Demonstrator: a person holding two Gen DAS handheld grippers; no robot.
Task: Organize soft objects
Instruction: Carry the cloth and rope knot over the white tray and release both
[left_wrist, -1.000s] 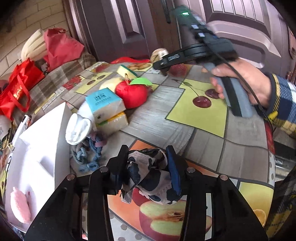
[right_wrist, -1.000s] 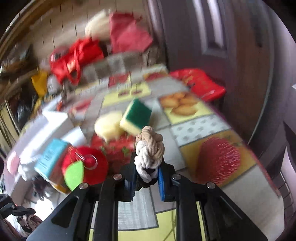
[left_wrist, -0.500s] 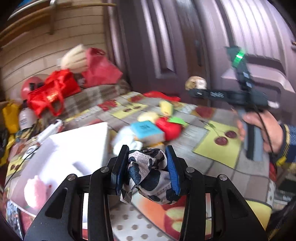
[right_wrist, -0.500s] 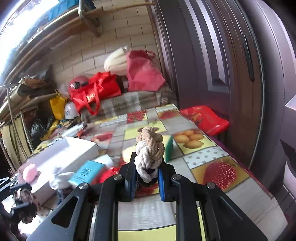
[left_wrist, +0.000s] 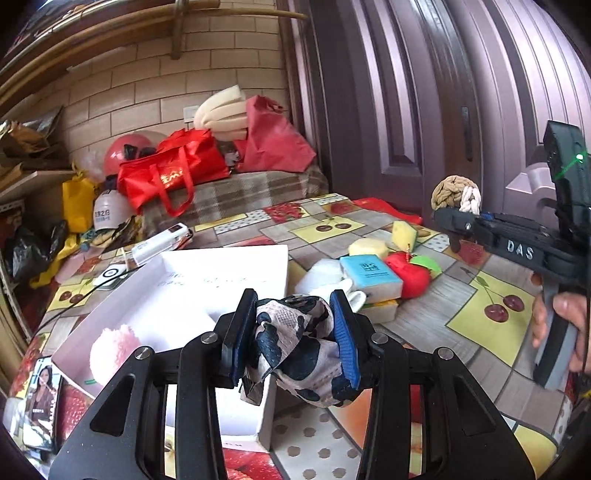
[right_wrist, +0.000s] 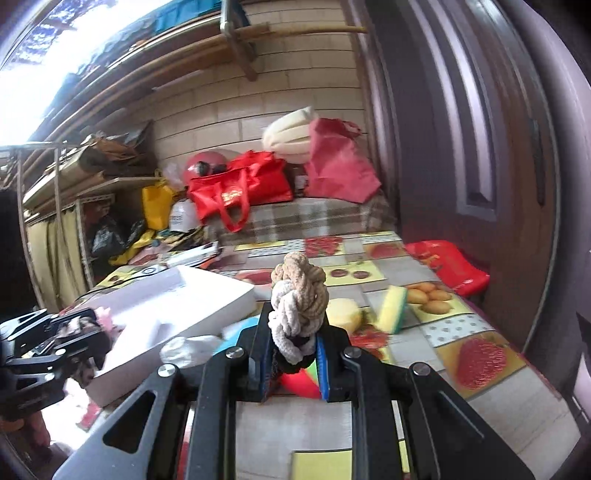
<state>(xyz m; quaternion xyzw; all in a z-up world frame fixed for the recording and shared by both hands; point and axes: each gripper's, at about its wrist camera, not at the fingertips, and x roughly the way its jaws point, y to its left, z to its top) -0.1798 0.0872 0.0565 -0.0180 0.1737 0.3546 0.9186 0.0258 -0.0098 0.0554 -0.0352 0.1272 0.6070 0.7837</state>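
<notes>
We held two tools above a bench covered in a fruit-print cloth. Our left tool (left_wrist: 293, 332) was clamped on a crumpled black-and-white cloth (left_wrist: 295, 339), raised over the near edge of an open white box (left_wrist: 221, 273) at the left of the bench. A pink fluffy thing (left_wrist: 109, 347) already lay inside that box. Our right tool (right_wrist: 291, 354) was shut tight on a knotted rope ball (right_wrist: 297, 299), up in the air at the right. Sponges (left_wrist: 404, 234), a tissue pack (left_wrist: 371, 275) and a red stuffed apple (left_wrist: 406, 273) sat piled right of the box. We judged the cloth might snag on the box wall or drape outside if let go too near the edge. The two tools could also bump if both reached the box together.
</notes>
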